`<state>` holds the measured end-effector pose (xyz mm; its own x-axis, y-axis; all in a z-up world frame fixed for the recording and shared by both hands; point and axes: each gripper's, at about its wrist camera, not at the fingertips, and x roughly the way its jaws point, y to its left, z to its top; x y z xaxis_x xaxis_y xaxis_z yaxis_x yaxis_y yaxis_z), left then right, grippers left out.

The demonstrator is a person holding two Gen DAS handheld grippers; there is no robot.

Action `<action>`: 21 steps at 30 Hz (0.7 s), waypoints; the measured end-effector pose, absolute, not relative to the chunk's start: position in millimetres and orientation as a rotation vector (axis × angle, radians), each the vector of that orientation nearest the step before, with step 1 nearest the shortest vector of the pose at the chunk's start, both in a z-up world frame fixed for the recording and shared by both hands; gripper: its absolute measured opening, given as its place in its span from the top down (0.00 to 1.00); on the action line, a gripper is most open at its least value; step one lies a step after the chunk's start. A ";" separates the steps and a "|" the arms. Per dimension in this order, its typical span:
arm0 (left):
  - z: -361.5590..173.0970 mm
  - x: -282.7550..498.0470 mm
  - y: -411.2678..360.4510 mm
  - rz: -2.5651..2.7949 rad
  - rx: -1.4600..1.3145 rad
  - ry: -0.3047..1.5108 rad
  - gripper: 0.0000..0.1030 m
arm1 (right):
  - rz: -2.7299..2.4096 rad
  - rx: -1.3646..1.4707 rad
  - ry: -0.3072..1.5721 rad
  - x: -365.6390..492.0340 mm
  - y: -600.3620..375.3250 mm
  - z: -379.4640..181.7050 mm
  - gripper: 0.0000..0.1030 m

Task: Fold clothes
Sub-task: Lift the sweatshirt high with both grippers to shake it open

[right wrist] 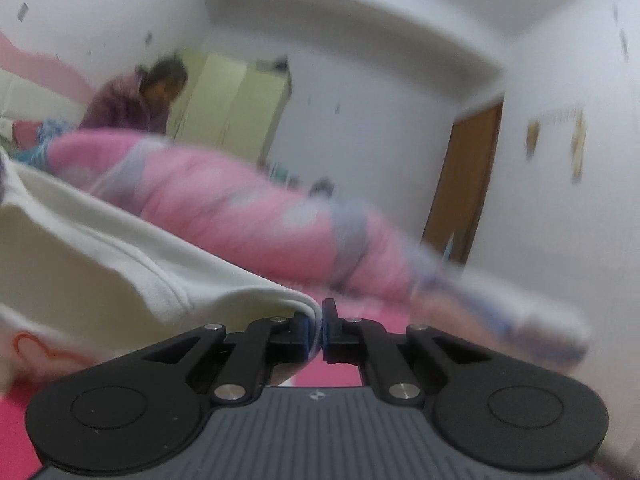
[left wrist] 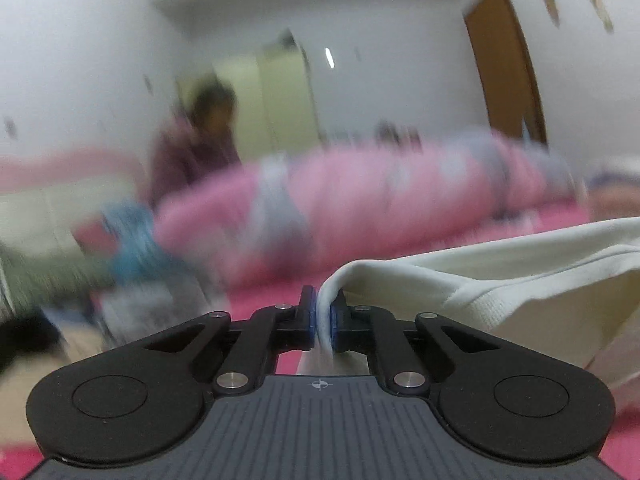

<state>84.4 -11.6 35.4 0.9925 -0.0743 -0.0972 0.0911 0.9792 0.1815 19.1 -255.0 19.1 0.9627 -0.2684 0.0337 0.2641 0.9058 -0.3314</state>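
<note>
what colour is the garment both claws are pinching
The soft ribbed-hem garment is cream white, clearest in the left wrist view, pinched in the left claw.

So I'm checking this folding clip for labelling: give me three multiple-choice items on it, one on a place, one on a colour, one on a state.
1. Where does the white garment stretch from the left gripper?
A. to its right
B. to its left
C. straight up

2. What colour is the bed surface under the grippers?
A. green
B. pink
C. grey

3. How is the right gripper?
A. wide open
B. shut on nothing
C. shut on the white garment

Key: 1 A, the cloth runs off to the right in the left wrist view; 2 B, pink shows between the fingers; 3 C, the fabric edge is pinched between its fingers.
</note>
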 end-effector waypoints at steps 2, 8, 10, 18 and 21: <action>66.7 73.2 -7.7 -0.069 0.168 0.001 0.94 | -0.281 -0.355 -0.032 17.4 -253.3 37.7 0.96; 152.7 36.7 4.0 -0.044 0.113 -0.234 0.94 | -0.308 -0.405 -0.287 -9.0 -242.3 141.2 0.96; 174.2 22.5 6.7 -0.044 0.098 -0.294 0.94 | -0.316 -0.415 -0.358 -22.5 -239.6 168.5 0.96; 251.0 -33.1 15.0 -0.049 0.058 -0.503 0.94 | -0.348 -0.429 -0.527 -65.2 -234.9 219.2 0.96; 266.2 -46.9 15.4 -0.049 0.064 -0.547 0.94 | -0.360 -0.432 -0.583 -80.2 -233.5 234.4 0.96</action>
<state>-46.9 15.4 266.2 0.8530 -0.0633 0.5180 0.0291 0.9969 0.0737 -80.2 -233.5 234.4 0.7779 -0.2028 0.5947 0.4410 0.8504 -0.2869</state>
